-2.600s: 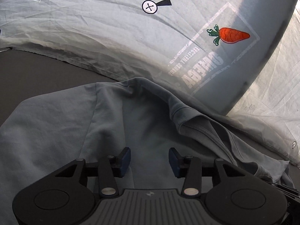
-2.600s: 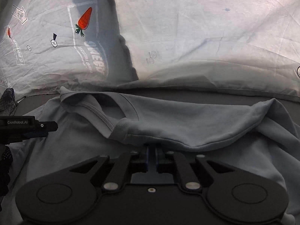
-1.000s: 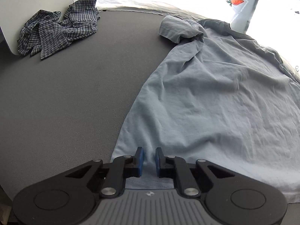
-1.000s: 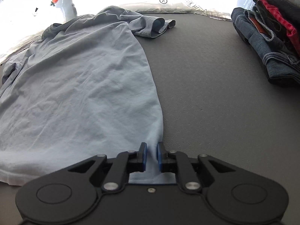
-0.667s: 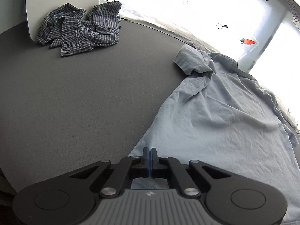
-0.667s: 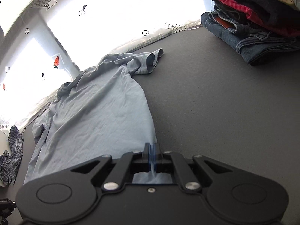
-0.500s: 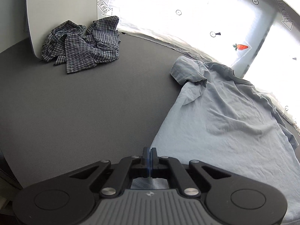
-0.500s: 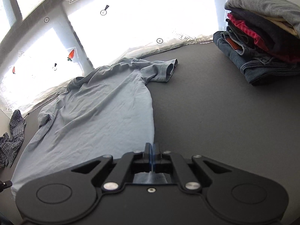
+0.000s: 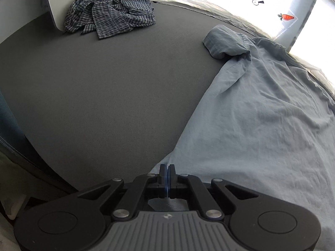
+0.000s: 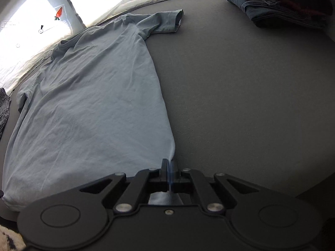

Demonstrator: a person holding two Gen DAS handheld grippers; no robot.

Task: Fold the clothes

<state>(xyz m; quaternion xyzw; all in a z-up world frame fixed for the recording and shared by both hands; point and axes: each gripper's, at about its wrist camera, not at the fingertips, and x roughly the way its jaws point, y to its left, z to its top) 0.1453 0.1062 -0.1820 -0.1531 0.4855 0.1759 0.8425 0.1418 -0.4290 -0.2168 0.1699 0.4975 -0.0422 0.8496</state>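
A light blue T-shirt (image 9: 261,121) (image 10: 94,104) lies spread lengthwise on the dark grey table, collar at the far end by the bright sheet. My left gripper (image 9: 167,170) is shut on the shirt's near left hem corner. My right gripper (image 10: 169,165) is shut on the near right hem corner. The hem between the two corners is hidden under the gripper bodies. The left sleeve (image 9: 226,41) is bunched up; the right sleeve (image 10: 167,22) lies out flat.
A crumpled checked shirt (image 9: 111,12) lies at the far left against a white board (image 9: 50,4). A stack of folded jeans and other clothes (image 10: 278,6) sits at the far right. A white printed sheet (image 10: 31,25) runs along the table's far edge.
Both grippers closed on the hem corners and drew back toward the near edge. The shirt now lies stretched out longer and flatter, its right sleeve laid out.
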